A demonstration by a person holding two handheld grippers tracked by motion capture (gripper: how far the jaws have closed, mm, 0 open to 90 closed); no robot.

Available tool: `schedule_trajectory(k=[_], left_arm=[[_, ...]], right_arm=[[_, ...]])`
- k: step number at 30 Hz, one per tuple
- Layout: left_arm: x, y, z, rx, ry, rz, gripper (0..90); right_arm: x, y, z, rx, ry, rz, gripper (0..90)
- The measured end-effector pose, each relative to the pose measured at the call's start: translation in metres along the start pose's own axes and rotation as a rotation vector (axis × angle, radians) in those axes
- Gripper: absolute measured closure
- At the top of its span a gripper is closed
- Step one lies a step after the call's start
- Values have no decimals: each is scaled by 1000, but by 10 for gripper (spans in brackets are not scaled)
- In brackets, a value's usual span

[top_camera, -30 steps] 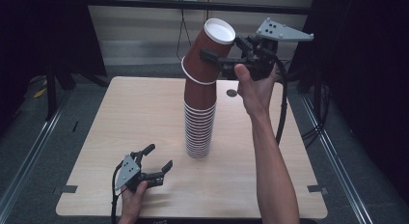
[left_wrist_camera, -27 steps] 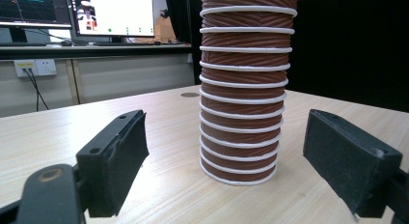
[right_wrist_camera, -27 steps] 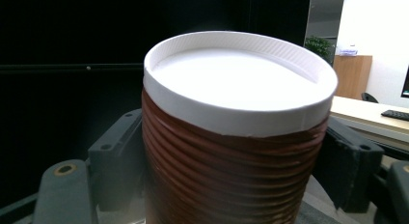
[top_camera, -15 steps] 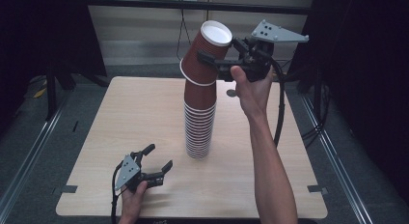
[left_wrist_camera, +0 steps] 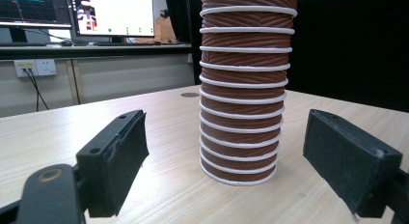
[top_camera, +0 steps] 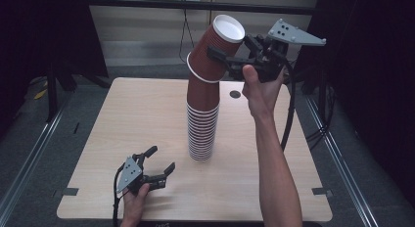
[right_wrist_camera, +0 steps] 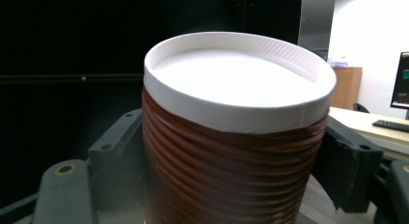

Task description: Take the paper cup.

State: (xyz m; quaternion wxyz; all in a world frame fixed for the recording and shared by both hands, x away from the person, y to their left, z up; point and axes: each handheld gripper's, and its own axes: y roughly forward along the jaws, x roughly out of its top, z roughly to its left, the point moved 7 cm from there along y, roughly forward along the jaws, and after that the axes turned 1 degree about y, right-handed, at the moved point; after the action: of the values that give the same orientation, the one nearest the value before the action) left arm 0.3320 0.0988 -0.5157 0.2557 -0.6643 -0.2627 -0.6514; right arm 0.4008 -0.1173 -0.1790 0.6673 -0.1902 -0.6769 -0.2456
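Resting near the front edge of the bench (top_camera: 98, 139), the left hand-held gripper (top_camera: 159, 163) lies low in the person's hand, its jaws wide apart with nothing between them. It has not moved since a second ago. In the left gripper view its two black pads (left_wrist_camera: 118, 159) point at the bottom of the stack of cups (top_camera: 201, 129), which stands a little farther back, near the middle of the bench, well apart from the pads. The stack is tall, made of brown ridged paper cups with white rims, all upside down. Higher up and farther back, the right hand-held gripper (top_camera: 226, 61) holds the top cup (top_camera: 215, 51) by its sides. In the right gripper view the jaws press on the brown wall of the cup, one on each side, just under its white bottom. Compared with a second ago, the top cup has tipped more to the side and its white rim now shows a clear gap from the cups below. The right hand has gone up only a little. I think this means the top cup is coming loose from the stack. It looks like the job is to take cups off one at a time, and this one is nearly free. Behind the stack there is a small dark round hole (top_camera: 235, 94) in the bench.
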Motion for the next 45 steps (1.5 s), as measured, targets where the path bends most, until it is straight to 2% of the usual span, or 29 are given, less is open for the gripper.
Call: schedule_trajectory(k=[16, 25, 31, 39, 45], left_arm=[[0, 0, 0, 0, 0, 0, 155], [0, 0, 0, 0, 0, 0, 155], [0, 0, 0, 0, -1, 1, 155], [0, 0, 0, 0, 0, 0, 155], [0, 0, 0, 0, 0, 0, 154]], right_arm=[[9, -31, -8, -29, 24, -71, 206], [8, -51, -11, -48, 23, -74, 206], [0, -63, -10, -43, 35, -69, 206], [-8, -84, -12, -63, 35, -61, 206], [-25, -90, -9, -61, 57, -44, 206]])
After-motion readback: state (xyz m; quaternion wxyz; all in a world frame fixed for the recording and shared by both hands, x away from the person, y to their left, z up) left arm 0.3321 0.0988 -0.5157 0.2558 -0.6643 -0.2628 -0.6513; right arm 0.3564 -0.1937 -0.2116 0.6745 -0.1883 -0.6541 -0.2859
